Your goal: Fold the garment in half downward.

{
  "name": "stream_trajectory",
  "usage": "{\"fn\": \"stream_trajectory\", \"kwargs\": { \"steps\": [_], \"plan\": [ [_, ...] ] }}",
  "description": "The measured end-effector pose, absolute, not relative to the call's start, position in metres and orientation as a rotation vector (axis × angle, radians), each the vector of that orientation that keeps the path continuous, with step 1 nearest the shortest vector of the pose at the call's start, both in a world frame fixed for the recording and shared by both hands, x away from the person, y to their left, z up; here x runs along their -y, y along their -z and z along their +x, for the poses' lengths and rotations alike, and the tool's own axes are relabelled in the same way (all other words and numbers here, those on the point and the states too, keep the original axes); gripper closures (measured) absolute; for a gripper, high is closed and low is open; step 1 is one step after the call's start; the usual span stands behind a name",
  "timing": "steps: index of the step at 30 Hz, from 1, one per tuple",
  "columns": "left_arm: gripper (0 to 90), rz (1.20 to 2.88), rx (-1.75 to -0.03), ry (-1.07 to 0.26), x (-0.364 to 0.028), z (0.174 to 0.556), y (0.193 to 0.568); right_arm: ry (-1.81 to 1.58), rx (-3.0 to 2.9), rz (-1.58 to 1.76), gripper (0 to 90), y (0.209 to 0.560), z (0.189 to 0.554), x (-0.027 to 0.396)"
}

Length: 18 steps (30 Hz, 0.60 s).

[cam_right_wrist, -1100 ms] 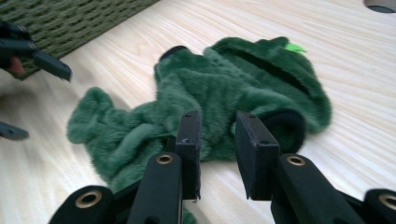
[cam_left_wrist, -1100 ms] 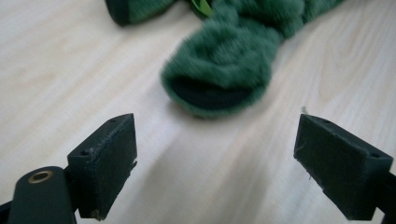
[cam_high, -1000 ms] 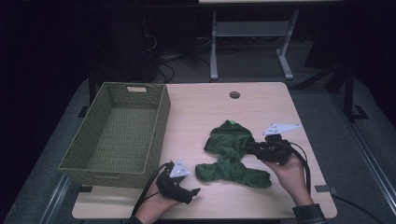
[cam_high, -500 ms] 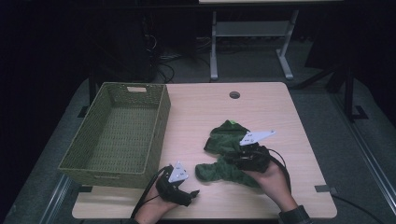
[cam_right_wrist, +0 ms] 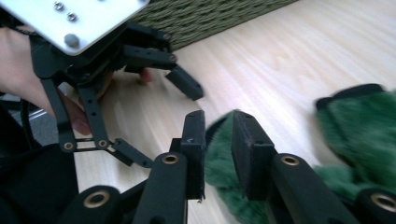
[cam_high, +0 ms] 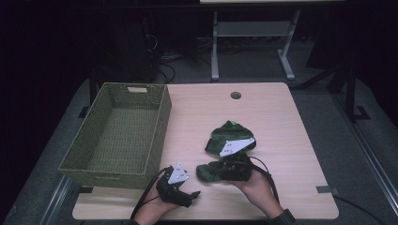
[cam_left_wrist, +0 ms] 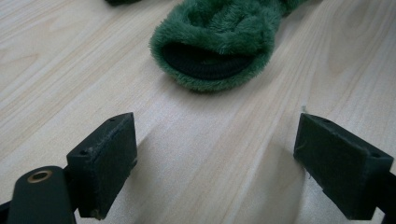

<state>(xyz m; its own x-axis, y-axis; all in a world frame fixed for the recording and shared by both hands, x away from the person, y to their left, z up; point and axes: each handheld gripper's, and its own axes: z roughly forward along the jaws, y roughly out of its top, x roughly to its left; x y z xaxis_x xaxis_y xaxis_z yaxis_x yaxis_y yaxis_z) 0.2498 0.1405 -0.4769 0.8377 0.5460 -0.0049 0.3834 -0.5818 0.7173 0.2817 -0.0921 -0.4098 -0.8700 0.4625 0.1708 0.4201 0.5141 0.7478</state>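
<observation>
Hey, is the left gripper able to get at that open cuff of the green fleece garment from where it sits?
Probably yes. The left gripper has its jaws wide open, pointing at the cuff, with bare table between them and nothing in the way.

The basket [cam_high: 119, 133] stands on the left part of the table [cam_high: 281, 122]. Right of the basket lies the garment [cam_high: 225, 154]. The left gripper [cam_high: 195, 193] rests just before the basket's near right corner, and the right gripper [cam_high: 220, 166] sits on the garment's near part.
</observation>
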Motion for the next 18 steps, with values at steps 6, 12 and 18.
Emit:
{"fn": "stream_trajectory", "kwargs": {
  "steps": [6,12,18],
  "plan": [
    [12.6,2.261,-0.668,-0.277,-0.141,0.25,0.477,-1.27,-2.742,0.756,75.9,0.422,0.279,0.073],
    [12.6,2.261,-0.668,-0.278,-0.141,0.25,0.477,-1.168,-2.76,0.74,75.9,0.439,0.283,0.055],
    [12.6,2.262,-0.666,-0.28,-0.141,0.25,0.477,-1.053,-2.75,0.716,75.1,0.455,0.286,0.049]
  ]
}}
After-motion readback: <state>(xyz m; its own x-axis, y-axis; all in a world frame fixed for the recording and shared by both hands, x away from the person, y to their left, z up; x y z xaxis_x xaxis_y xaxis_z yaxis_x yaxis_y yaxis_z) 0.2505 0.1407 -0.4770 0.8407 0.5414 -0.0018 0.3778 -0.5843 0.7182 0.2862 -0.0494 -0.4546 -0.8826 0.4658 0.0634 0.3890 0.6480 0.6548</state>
